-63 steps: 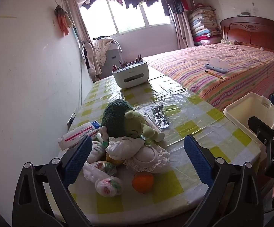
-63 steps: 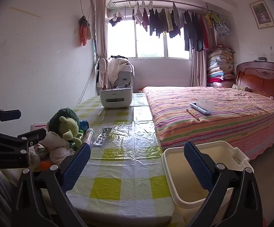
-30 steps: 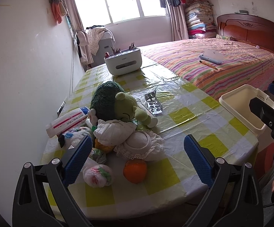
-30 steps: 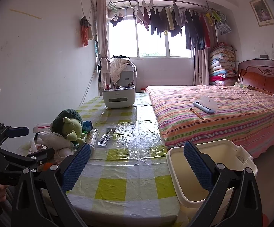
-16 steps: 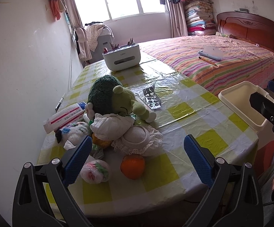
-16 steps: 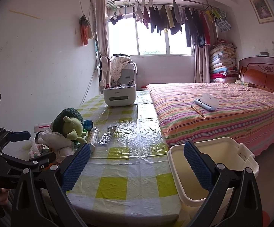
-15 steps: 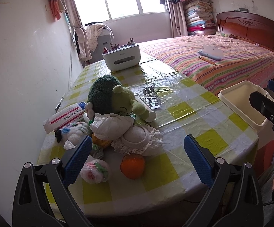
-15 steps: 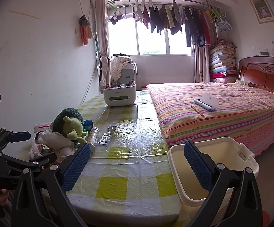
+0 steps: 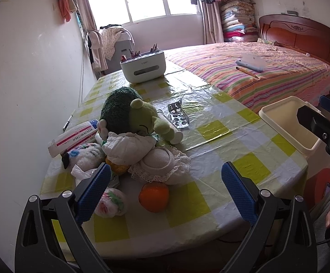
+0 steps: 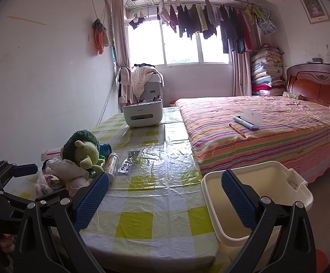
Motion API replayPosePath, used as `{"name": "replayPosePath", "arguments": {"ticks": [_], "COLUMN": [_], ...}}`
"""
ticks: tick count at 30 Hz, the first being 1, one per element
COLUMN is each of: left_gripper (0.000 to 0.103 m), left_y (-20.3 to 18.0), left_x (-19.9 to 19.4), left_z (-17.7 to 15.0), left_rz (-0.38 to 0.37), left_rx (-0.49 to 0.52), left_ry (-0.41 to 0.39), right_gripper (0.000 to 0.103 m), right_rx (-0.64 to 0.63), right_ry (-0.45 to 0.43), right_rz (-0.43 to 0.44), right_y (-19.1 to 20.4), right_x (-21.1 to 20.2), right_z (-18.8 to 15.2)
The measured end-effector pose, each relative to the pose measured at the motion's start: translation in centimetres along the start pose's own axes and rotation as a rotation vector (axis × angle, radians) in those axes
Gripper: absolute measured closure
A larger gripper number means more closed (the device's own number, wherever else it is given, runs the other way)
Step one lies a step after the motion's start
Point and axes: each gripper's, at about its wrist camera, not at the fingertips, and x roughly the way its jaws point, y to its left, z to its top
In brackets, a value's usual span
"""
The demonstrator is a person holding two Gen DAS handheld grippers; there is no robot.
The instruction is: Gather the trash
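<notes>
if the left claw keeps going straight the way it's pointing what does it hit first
Most likely the orange fruit lying between the open left claw fingers, at the foot of the frog doll pile on the table. Depth is hard to judge; it might pass above the fruit and reach the doll's lace skirt.

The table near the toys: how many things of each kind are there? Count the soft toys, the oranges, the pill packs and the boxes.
Soft toys: 2, the green doll and the white toy
Oranges: 1
Pill packs: 1
Boxes: 2, the pen box and the carton
Total: 6
</notes>
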Motion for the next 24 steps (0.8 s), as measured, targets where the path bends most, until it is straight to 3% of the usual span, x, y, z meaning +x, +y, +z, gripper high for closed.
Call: {"name": "replayPosePath", "arguments": {"ticks": [24], "left_gripper": [0.007], "left_y": [-0.17], "left_x": [-0.01], "left_z": [-0.19], "left_rz": [-0.018], "left_rx": [-0.001], "left_ry": [0.008], "right_gripper": [0.006], "right_rx": [0.031], "right_ry": [0.026], "right_rz": [0.009], "right_y": [-0.43], "right_x": [0.29], "right_z": [-0.2]}}
